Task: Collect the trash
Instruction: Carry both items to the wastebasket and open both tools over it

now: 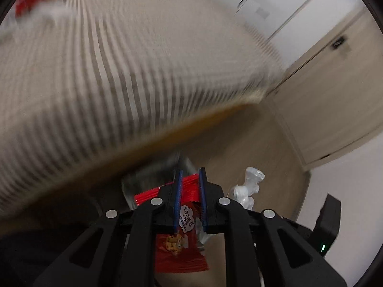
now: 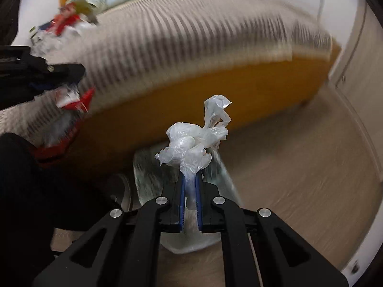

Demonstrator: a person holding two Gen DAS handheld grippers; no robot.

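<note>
Left wrist: red wrapper (image 1: 189, 212) between tongs (image 1: 190, 174).

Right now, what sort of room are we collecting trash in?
Most likely a bedroom: a bed with a striped cover on an orange frame, a pale wood floor, and a closet-like door alongside.

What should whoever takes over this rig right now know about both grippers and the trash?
Left hand-held gripper: shut on a red snack wrapper.
Right hand-held gripper: shut on a crumpled clear plastic bag.
Both point down at a clear bin liner on the floor beside the bed.
Done: two pieces picked up.
Left: drop both in, then fetch the trash pile on the bed's far corner.
</note>
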